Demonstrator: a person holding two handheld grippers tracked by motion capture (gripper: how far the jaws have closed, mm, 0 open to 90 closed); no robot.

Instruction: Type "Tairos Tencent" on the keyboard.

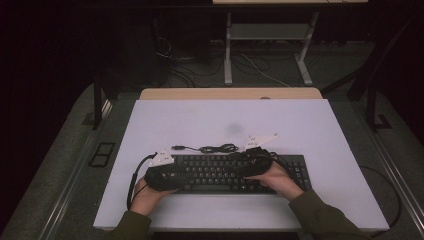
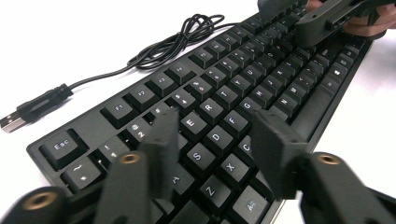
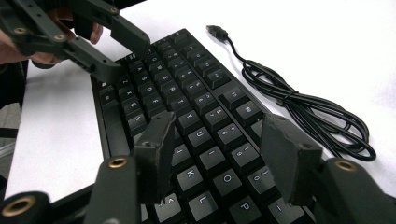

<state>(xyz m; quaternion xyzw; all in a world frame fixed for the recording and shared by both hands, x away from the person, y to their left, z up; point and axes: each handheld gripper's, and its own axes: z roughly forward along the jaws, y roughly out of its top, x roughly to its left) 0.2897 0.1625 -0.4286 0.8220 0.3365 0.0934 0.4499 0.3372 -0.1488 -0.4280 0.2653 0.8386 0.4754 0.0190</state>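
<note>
I have both tools hovering over the black full-size mechanical keyboard [image 1: 225, 172], which lies with its long axis parallel to the near edge of the white table [image 1: 230, 125], closer to that near edge than to the far one. The left gripper [image 1: 162, 175] sits over the keyboard's left end; in the left gripper view its fingers [image 2: 163, 144] stand apart with nothing between them, straddling the letter keys around S, D and X just below. The right gripper [image 1: 257, 162] hangs over the middle-right keys, and in the right gripper view its fingers [image 3: 156, 149] are likewise parted and empty above the U, I, O, K rows. Either hand is directly above keys, so the coming move is simply downward; the left is nearer the Esc end, the right nearer the number pad side. The keycaps are matte black with white legends. Its thin black USB cable [image 1: 212, 148] lies in a loose coil on the table just beyond the keyboard's far edge, the plug unplugged.
</note>
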